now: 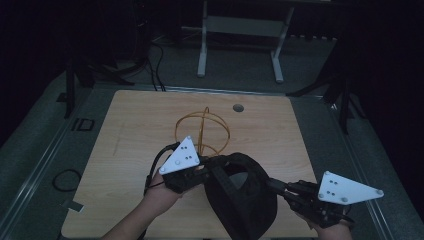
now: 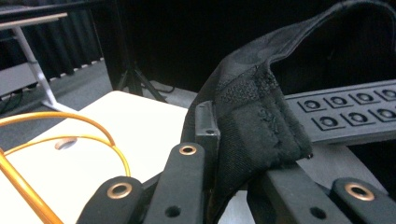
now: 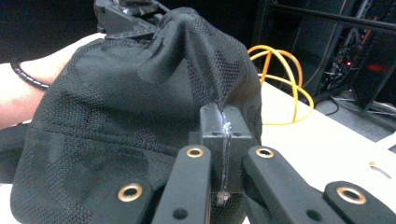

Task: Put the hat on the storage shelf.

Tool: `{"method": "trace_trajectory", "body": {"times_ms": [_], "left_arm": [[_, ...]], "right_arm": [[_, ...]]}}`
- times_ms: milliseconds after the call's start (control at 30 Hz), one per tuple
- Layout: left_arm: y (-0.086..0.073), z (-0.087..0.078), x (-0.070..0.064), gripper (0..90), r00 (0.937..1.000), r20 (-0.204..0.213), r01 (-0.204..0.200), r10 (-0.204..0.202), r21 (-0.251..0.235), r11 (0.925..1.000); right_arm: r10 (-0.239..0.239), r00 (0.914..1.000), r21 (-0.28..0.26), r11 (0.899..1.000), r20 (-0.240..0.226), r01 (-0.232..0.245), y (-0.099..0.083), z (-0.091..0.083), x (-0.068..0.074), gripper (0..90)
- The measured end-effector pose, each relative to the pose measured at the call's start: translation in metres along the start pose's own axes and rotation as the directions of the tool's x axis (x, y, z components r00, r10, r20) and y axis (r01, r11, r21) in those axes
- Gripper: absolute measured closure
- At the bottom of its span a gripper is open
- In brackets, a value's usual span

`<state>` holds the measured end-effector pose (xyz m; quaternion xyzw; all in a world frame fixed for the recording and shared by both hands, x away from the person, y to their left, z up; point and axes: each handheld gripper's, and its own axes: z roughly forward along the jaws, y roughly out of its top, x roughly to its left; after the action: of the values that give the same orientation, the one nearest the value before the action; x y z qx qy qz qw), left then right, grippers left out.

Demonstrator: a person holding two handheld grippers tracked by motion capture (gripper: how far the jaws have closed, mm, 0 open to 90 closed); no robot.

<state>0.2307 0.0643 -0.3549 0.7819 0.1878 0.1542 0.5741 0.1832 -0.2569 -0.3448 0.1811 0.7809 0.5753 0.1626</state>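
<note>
A black mesh cap (image 1: 241, 197) hangs above the near part of the wooden table (image 1: 135, 125), held between both grippers. My left gripper (image 1: 210, 163) is shut on the cap's rear edge by the fabric strap (image 2: 261, 112), with the plastic snap strap (image 2: 345, 114) running off to the right. My right gripper (image 1: 274, 184) is shut on the cap's other side, its jaws pressed together on a fold of mesh (image 3: 140, 93). In the right gripper view, the left gripper (image 3: 126, 14) and the person's hand (image 3: 42, 74) show behind the cap.
A coil of orange cable (image 1: 202, 131) lies on the table just beyond the cap and shows as loops (image 2: 60, 126) in the left gripper view. A round cable hole (image 1: 238, 108) sits near the far edge. A white table frame (image 1: 240, 45) and dark stands are behind.
</note>
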Motion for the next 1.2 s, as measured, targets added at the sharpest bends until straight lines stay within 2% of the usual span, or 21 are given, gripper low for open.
{"method": "trace_trajectory", "body": {"times_ms": [67, 200, 300, 433, 467, 533, 700, 800, 867, 967, 1033, 1133, 1200], "left_arm": [[-0.001, -0.001, 0.001, 83.6, 1.0, 0.005, 0.0, 0.0, 0.009, 1.0], [-0.002, -0.003, 0.003, 79.2, 0.9999, -0.015, 0.002, -0.002, 0.007, 1.0], [-0.002, -0.004, 0.002, 73.5, 0.9985, -0.052, -0.018, 0.018, 0.018, 0.9997], [-0.005, -0.009, 0.006, 64.6, 0.9965, -0.084, 0.007, -0.006, 0.011, 0.9999], [-0.006, -0.011, 0.007, 64.5, 0.9961, -0.087, 0.013, -0.012, 0.012, 0.9998], [-0.007, -0.015, 0.008, 60.5, 0.994, -0.109, 0.003, -0.001, 0.018, 0.9998], [-0.012, -0.025, 0.007, 50.3, 0.991, -0.132, -0.014, 0.019, 0.033, 0.9994], [-0.019, -0.03, 0.01, 40.2, 0.9879, -0.155, -0.002, 0.009, 0.044, 0.999], [-0.025, -0.033, 0.013, 33.6, 0.9874, -0.158, 0.014, -0.006, 0.047, 0.9988], [-0.035, -0.037, 0.018, 24.1, 0.9835, -0.177, 0.048, -0.037, 0.054, 0.9974], [-0.041, -0.037, 0.021, 16.5, 0.98, -0.196, 0.052, -0.036, 0.077, 0.9957], [-0.052, -0.038, 0.025, 12.7, 0.9743, -0.222, 0.056, -0.038, 0.073, 0.9958], [-0.062, -0.037, 0.026, 5.4, 0.9651, -0.26, 0.048, -0.028, 0.073, 0.9962]], "right_arm": [[-0.003, 1.0, -0.005, 1.0, 0.002, 0.003, 0.001, -0.001, -0.001, 90.0], [-0.002, 0.9999, -0.016, 1.0, 0.014, 0.002, 0.004, -0.005, -0.003, 90.0], [-0.003, 0.9997, -0.017, 1.0, 0.022, 0.004, 0.004, -0.006, -0.004, 90.0], [0.001, 0.999, -0.027, 1.0, 0.045, 0.0, 0.005, -0.011, -0.008, 90.0], [0.004, 0.9983, -0.028, 1.0, 0.058, -0.002, 0.005, -0.013, -0.009, 90.0], [0.005, 0.9968, -0.032, 0.999, 0.079, -0.002, 0.005, -0.017, -0.012, 90.0], [0.023, 0.9907, -0.043, 0.999, 0.134, -0.018, 0.006, -0.026, -0.022, 90.0], [0.021, 0.9825, -0.043, 0.999, 0.185, -0.013, 0.008, -0.031, -0.029, 90.0], [0.02, 0.9759, -0.038, 0.999, 0.217, -0.012, 0.009, -0.033, -0.034, 90.0], [0.021, 0.9681, -0.035, 0.999, 0.25, -0.013, 0.012, -0.033, -0.042, 90.0], [0.018, 0.9622, -0.031, 0.999, 0.272, -0.01, 0.015, -0.031, -0.047, 90.0], [0.014, 0.9521, -0.02, 1.0, 0.306, -0.009, 0.019, -0.026, -0.056, 90.0], [0.012, 0.9481, -0.013, 1.0, 0.318, -0.008, 0.022, -0.02, -0.064, 90.0]]}}
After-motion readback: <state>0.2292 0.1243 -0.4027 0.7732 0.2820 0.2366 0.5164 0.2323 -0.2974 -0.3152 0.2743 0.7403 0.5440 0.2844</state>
